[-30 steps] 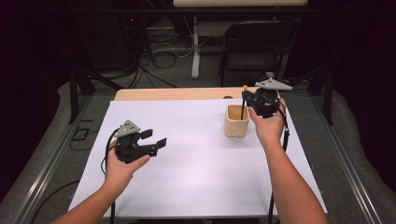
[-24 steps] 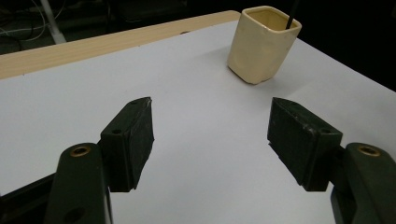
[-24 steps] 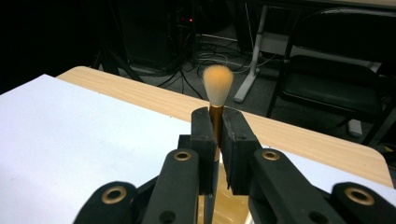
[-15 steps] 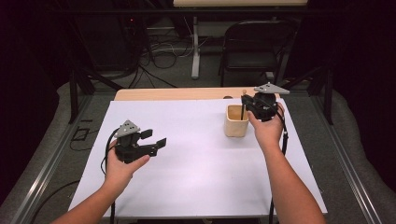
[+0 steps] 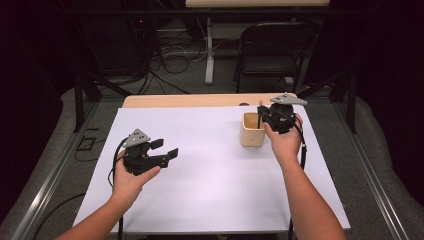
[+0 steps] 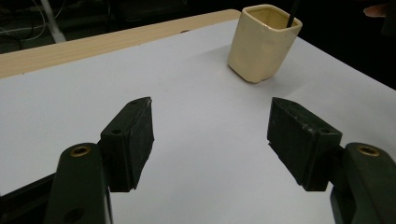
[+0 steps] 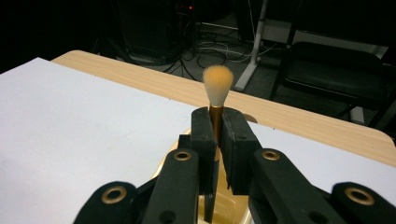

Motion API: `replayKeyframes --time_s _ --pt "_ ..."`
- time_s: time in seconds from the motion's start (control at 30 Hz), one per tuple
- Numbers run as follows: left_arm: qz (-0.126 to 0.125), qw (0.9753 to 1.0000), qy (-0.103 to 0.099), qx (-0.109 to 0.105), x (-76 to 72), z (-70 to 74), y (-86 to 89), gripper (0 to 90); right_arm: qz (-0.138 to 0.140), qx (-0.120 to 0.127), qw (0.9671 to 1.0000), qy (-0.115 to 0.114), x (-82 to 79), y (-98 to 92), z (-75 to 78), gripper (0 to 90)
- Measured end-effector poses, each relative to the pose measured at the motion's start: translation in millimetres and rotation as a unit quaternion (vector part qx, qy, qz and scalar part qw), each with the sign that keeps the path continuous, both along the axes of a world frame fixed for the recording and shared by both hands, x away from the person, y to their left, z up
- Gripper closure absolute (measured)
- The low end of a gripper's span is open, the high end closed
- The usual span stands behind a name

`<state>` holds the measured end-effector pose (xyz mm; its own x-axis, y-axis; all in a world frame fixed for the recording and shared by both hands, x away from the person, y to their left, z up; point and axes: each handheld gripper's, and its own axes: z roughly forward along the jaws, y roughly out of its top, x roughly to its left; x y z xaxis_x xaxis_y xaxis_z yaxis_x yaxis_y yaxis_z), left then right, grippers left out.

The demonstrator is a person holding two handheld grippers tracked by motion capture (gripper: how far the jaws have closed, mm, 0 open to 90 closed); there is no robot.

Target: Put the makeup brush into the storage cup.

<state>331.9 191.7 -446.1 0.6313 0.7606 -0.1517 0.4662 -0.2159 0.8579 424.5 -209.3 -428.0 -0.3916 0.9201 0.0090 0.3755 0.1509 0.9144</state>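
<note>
Right gripper clamps brush upright over cup; left gripper fingers wide, empty.

The brush handle is hidden between the right gripper jaws, its lower end lost inside the cup, whose body the picture's bottom edge cuts off.

both black grippers have blocky jaws, brass-ringed pivot screws, grey three-cornered top plates, trailing black cables.
</note>
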Motion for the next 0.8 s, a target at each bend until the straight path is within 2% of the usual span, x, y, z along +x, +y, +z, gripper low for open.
replayKeyframes --time_s 0.8 --pt "0.000 1.0000 0.002 0.003 0.0 -2.6 -0.4 32.0 -0.002 -0.006 0.9998 0.017 1.8 -0.6 -20.4 83.8"
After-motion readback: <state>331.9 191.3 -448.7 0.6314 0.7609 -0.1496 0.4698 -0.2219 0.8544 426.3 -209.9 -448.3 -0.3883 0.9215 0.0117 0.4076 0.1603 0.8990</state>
